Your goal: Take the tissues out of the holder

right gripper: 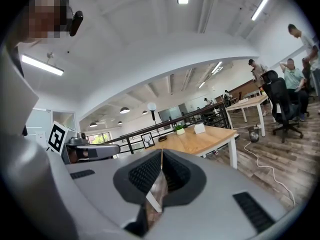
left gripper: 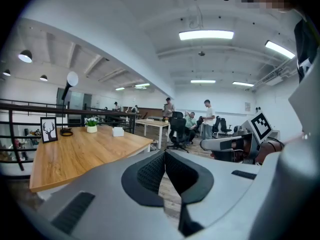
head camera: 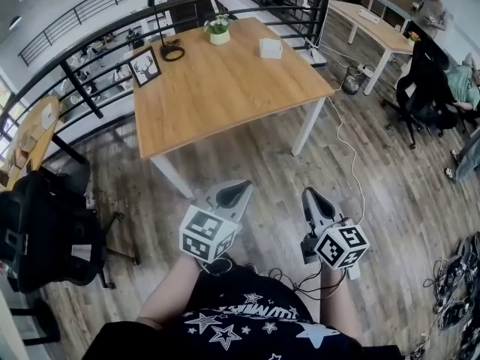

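Observation:
The white tissue holder (head camera: 271, 48) stands near the far right edge of the wooden table (head camera: 225, 96), with white tissue showing at its top. It appears small in the left gripper view (left gripper: 118, 131) and in the right gripper view (right gripper: 199, 128). Both grippers hang over the floor close to my body, well short of the table. My left gripper (head camera: 238, 190) is shut with nothing between its pads (left gripper: 152, 171). My right gripper (head camera: 310, 197) is also shut and empty, its pads (right gripper: 150, 171) meeting at the tip.
On the table stand a potted plant (head camera: 218, 30), a framed deer picture (head camera: 145, 67) and a lamp base (head camera: 172, 51). A black railing (head camera: 90, 43) runs behind it. A black chair (head camera: 45, 231) stands at my left. A cable (head camera: 345, 141) crosses the floor, and people sit at right.

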{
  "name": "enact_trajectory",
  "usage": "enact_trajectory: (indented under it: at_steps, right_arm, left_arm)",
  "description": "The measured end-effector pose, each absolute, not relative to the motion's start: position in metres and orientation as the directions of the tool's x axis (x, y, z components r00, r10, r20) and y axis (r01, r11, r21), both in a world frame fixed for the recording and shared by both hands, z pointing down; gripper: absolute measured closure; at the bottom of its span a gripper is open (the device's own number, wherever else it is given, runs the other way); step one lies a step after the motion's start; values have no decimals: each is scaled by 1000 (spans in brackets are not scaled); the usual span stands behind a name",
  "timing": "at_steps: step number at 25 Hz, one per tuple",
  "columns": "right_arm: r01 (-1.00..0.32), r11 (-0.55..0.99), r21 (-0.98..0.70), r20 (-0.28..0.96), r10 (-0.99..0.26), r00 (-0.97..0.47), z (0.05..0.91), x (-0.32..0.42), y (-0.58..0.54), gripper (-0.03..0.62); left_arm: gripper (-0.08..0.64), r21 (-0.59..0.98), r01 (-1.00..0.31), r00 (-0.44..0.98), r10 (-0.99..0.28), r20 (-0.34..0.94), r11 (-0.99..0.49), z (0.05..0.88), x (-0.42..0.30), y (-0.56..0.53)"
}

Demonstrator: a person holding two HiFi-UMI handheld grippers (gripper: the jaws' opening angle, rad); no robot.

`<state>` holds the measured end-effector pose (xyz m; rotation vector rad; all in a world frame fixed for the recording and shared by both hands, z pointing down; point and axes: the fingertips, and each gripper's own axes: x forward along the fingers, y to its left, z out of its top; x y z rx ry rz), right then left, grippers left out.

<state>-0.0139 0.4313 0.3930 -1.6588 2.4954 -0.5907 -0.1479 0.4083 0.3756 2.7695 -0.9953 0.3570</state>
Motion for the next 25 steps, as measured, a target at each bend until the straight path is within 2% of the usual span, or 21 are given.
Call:
enact_trajectory:
  at_steps: [10, 25]
  right_arm:
    - [-857, 352, -376, 149, -890, -431, 403, -18, 421, 574]
    - [-898, 241, -369, 180, -929, -324, 405, 30, 324, 574]
  left_arm:
    - [546, 95, -646, 747, -601, 284, -757, 384, -145, 397]
    - [546, 130, -596, 794, -557, 245, -792, 387, -106, 279]
